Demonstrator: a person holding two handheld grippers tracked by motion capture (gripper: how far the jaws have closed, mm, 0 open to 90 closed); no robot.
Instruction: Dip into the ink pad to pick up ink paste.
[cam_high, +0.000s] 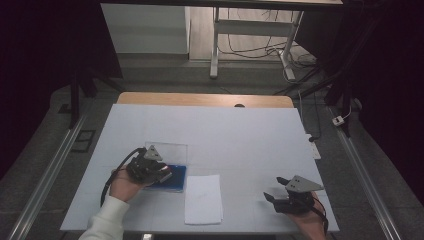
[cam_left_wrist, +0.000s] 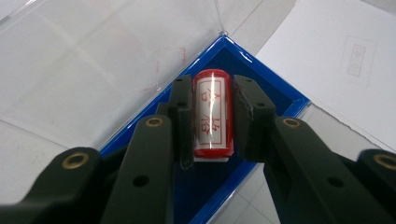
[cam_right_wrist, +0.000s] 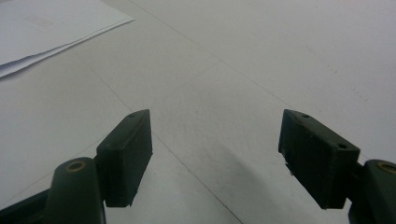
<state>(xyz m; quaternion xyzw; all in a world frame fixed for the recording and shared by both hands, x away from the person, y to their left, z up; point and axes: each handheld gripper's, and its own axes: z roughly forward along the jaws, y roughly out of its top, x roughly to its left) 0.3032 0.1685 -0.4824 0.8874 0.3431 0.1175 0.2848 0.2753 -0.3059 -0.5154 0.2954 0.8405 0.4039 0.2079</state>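
Tongs (cam_left_wrist: 212, 116) (left) on stamp (cam_left_wrist: 212, 114)

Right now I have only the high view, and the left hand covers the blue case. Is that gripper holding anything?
Observer: Yes. The left gripper is shut on a red stamp, with one pad on each side.
Operator: Is it out of the case yet?
Observer: I cannot tell whether it is lifted. It sits over the blue case, whose clear lid lies open behind.
Operator: And my other hand?
Observer: The right gripper has its jaws open with nothing between them, above the bare table.
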